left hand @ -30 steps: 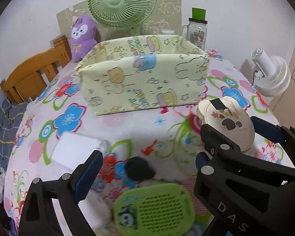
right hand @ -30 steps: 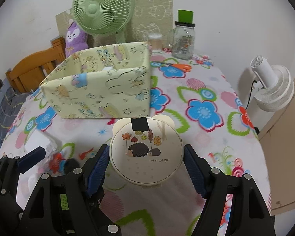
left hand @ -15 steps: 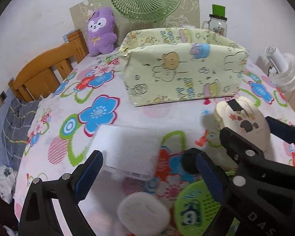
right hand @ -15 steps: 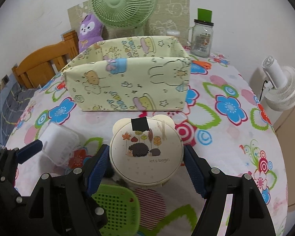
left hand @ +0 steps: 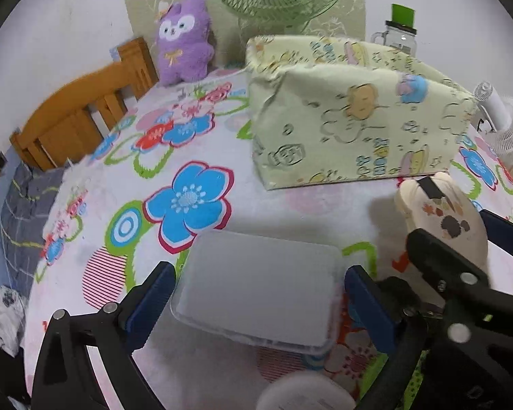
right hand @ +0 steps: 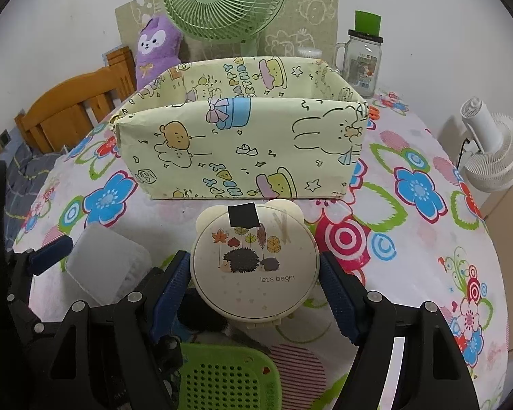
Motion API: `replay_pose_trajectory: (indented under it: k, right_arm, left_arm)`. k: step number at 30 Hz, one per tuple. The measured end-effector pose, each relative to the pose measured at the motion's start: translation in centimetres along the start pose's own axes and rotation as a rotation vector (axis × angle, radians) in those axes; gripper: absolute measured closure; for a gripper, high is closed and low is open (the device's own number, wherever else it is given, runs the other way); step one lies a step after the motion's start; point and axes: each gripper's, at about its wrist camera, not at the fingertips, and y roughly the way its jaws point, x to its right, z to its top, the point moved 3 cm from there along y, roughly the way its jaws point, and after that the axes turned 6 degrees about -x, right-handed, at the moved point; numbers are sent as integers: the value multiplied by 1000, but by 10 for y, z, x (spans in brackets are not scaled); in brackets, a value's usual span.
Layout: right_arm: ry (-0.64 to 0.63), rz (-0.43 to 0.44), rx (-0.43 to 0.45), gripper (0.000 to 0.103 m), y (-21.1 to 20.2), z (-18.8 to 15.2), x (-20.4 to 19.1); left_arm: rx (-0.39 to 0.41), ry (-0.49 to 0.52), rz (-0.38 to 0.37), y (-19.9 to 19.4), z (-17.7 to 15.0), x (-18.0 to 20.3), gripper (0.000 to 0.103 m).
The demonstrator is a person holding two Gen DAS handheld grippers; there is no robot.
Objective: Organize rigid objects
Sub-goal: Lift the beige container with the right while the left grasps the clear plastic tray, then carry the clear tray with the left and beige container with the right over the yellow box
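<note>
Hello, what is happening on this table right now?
A person is sorting things with two hand-held tongs. The right tongs grip a round cream case. The left tongs, jaws just widened, straddle a clear plastic box without pressing it. The patterned storage bin sits behind, apparently where things go.

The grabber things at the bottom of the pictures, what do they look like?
The left gripper and the right gripper look alike: black plastic arms shaped like open triangles, dotted with round silver bolt heads. Each finger ends in a dark blue ribbed pad. White letters are printed on one arm. No cables or sleeves show.
</note>
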Motion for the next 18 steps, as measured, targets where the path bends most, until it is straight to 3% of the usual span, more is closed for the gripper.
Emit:
replay_pose_trajectory:
  k: [4, 18]
  right_arm:
    - [-6, -5, -9, 26, 5, 2, -4]
    - [11, -21, 30, 26, -18, 1, 3]
  left_arm:
    - [-17, -6, -37, 9, 0, -4, 9]
    - [63, 17, -66, -22, 0, 10, 10]
